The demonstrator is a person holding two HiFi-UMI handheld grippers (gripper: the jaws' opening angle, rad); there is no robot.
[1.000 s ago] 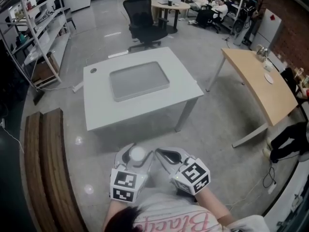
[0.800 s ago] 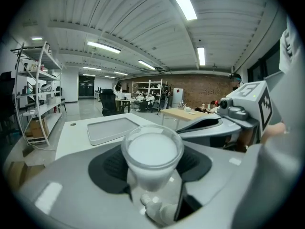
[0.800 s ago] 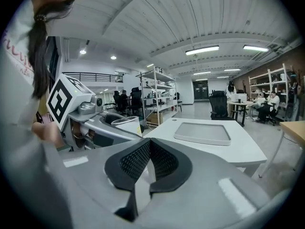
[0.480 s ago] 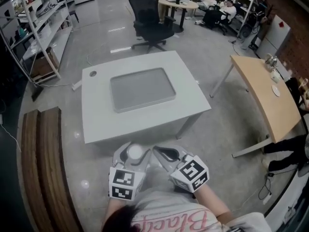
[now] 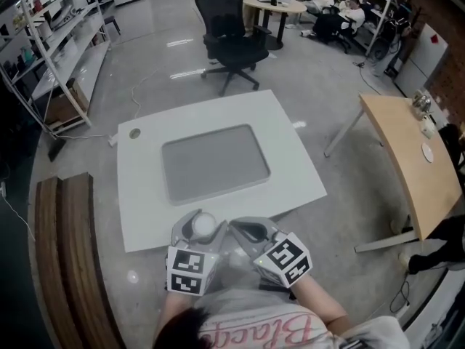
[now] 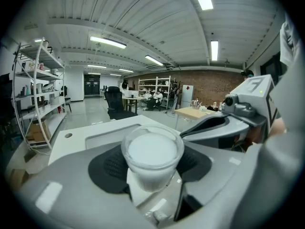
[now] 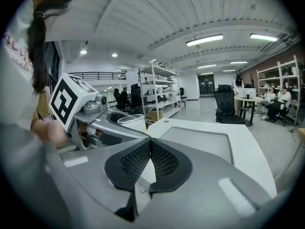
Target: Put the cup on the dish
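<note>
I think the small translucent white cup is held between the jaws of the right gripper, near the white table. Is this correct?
No: the small translucent white cup is held between the jaws of the left gripper, near the white table. The left gripper view shows it.

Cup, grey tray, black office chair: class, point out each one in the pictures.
cup [image 6: 152, 151], left gripper view, its white top
grey tray [image 5: 214, 162], head view, its bare middle
black office chair [image 5: 220, 13], head view, its backrest

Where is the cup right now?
Head view, bottom left of centre: the cup sits clamped in the left tongs, beside the right tongs, just short of the table.
</note>
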